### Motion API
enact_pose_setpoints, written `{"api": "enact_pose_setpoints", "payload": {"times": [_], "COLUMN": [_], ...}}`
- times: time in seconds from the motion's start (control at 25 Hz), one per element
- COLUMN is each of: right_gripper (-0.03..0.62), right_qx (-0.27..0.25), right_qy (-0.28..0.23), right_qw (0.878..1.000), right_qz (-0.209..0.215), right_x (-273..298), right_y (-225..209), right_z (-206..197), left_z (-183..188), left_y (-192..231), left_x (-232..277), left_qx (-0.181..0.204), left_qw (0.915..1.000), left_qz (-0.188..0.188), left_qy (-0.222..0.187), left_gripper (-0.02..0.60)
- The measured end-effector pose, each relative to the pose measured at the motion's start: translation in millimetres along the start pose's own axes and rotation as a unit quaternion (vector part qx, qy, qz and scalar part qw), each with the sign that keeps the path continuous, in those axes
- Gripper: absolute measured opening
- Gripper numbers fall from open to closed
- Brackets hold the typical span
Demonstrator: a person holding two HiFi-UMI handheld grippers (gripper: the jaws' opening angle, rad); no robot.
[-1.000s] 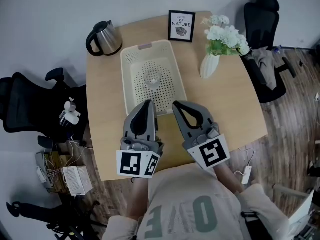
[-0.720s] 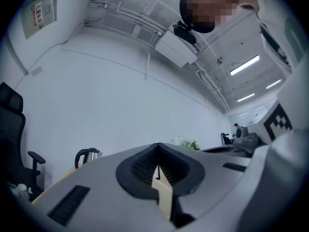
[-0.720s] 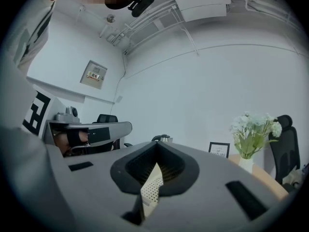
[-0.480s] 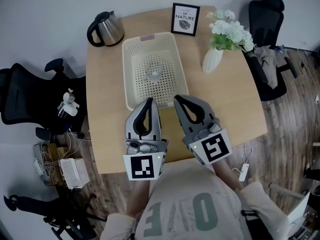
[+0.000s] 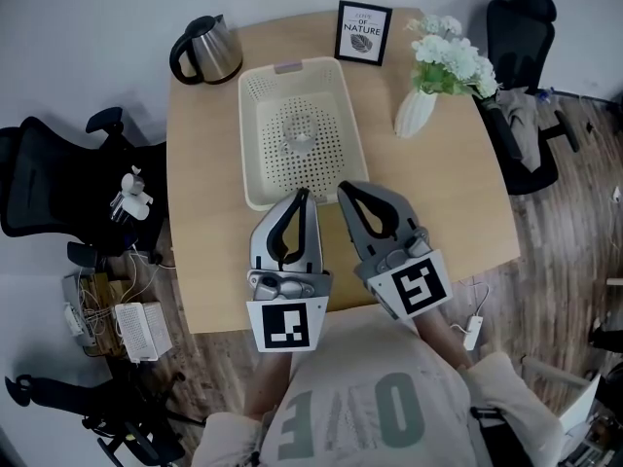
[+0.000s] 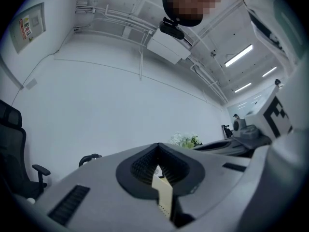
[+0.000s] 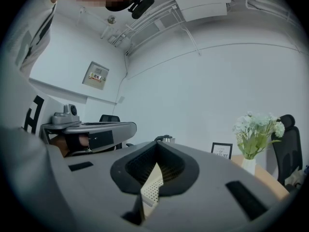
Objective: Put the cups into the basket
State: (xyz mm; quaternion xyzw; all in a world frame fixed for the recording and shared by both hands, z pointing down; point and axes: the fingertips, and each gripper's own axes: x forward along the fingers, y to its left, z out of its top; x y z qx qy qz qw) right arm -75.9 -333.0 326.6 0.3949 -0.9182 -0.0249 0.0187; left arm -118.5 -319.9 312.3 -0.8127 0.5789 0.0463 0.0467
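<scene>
A cream perforated basket (image 5: 249,154) lies on the wooden table (image 5: 204,251), and a clear glass cup (image 5: 299,139) stands inside it near the middle. My left gripper (image 5: 303,194) is shut and holds nothing, its tip just short of the basket's near rim. My right gripper (image 5: 342,190) sits beside it, also shut and holding nothing. In the left gripper view the tips of the left gripper (image 6: 157,145) meet, with a strip of basket (image 6: 163,187) showing below them. The right gripper view shows the right gripper (image 7: 156,145) the same way, above a strip of basket (image 7: 152,185).
A steel kettle (image 5: 207,50) stands at the table's far left corner. A framed print (image 5: 363,32) and a white vase of flowers (image 5: 417,111) stand at the far right. Black office chairs (image 5: 49,178) (image 5: 521,27) flank the table.
My left gripper has rolled a little, so its marker cube now faces the head camera more squarely. The right gripper and the cup in the basket have stayed put.
</scene>
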Motion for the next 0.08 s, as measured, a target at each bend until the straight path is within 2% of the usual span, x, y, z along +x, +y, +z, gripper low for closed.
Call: {"api": "enact_pose_setpoints", "payload": {"times": [0.08], "right_gripper": [-0.002], "right_qx": [0.001], "right_qy": [-0.001], "right_qw": [1.0], "right_qz": [0.002], "right_x": [0.6], "right_y": [1.6], "right_z": [0.1], "left_z": [-2.1], "left_y": [-1.2], "left_x": [0.1], "left_qx": [0.006], "left_qw": [1.0], "left_qz": [-0.003], "left_qy": [0.004], "left_gripper": [0.008]}}
